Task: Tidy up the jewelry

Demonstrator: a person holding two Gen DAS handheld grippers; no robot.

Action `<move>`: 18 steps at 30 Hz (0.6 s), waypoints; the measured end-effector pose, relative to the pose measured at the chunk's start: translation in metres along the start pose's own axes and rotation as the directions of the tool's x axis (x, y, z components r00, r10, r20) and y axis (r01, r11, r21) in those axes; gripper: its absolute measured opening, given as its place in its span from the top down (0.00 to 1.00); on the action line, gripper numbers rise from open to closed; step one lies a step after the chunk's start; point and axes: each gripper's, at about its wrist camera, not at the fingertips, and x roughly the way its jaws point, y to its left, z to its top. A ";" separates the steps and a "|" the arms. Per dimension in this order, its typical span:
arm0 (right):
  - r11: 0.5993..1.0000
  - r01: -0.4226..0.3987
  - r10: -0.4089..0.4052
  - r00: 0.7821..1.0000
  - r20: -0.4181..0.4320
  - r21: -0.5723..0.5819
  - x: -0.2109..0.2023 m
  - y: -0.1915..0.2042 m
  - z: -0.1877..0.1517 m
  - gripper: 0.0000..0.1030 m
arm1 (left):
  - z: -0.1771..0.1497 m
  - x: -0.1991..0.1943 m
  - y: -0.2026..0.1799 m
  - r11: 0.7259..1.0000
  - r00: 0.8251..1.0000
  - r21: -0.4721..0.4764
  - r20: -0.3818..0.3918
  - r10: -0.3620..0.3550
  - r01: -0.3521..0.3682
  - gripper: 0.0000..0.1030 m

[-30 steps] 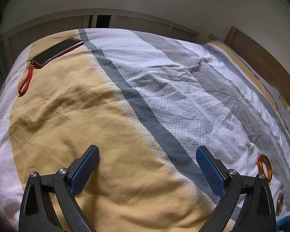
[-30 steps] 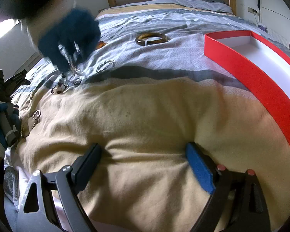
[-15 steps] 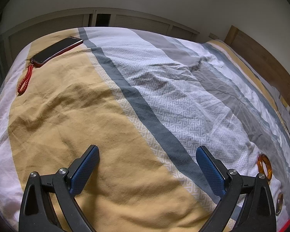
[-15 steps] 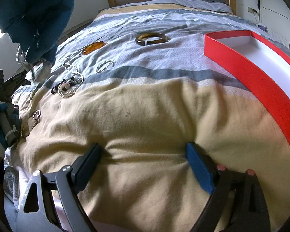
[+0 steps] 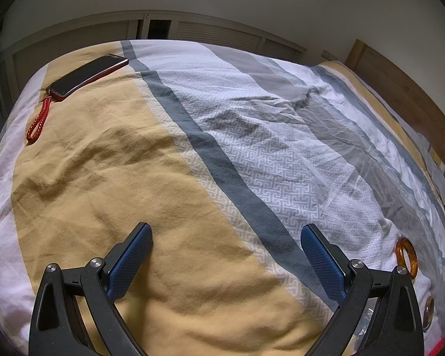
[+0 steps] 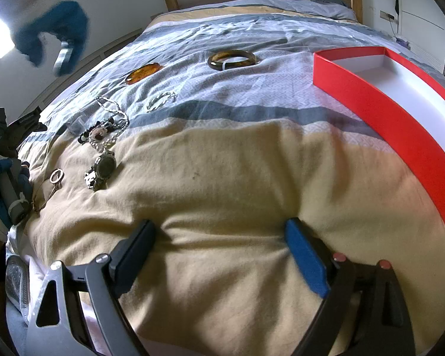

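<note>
A blue-gloved hand (image 6: 52, 34) has lifted away from the bed's left edge, leaving a watch (image 6: 103, 167) there beside the bead pile (image 6: 103, 132). Dark bangle (image 6: 232, 58) lies mid-bed; red box (image 6: 385, 112) at right edge is empty. Left gripper (image 5: 226, 252) and right gripper (image 6: 219, 244) are both wide, holding nothing; sorting can begin.

Two low views (shared bed (image 5: 192, 207))

Blue-gloved hand (image 6: 53, 41) at top left of right wrist view motion-blurred; what it grips cannot be told. Red box (image 6: 400, 118) cut off by right edge. Bead-and-chain tangle (image 6: 103, 132) too small to separate pieces. In left wrist view, ring (image 5: 429, 313) half hidden behind gripper arm; red scrap (image 5: 440, 344) clipped at corner.
</note>
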 end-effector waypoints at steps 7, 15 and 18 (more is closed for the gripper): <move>1.000 0.001 -0.001 1.000 0.000 -0.001 0.000 0.000 0.000 0.13 | 0.001 0.002 0.000 1.000 1.000 0.002 -0.005 0.000 0.000 0.04; 1.000 0.000 0.000 1.000 0.000 0.000 0.000 0.000 0.000 0.13 | 0.001 0.002 0.000 1.000 1.000 0.001 -0.005 0.000 0.000 0.04; 1.000 0.000 0.000 1.000 0.000 0.000 0.000 0.000 0.000 0.13 | 0.001 0.002 0.000 1.000 1.000 0.001 -0.005 0.001 -0.001 0.04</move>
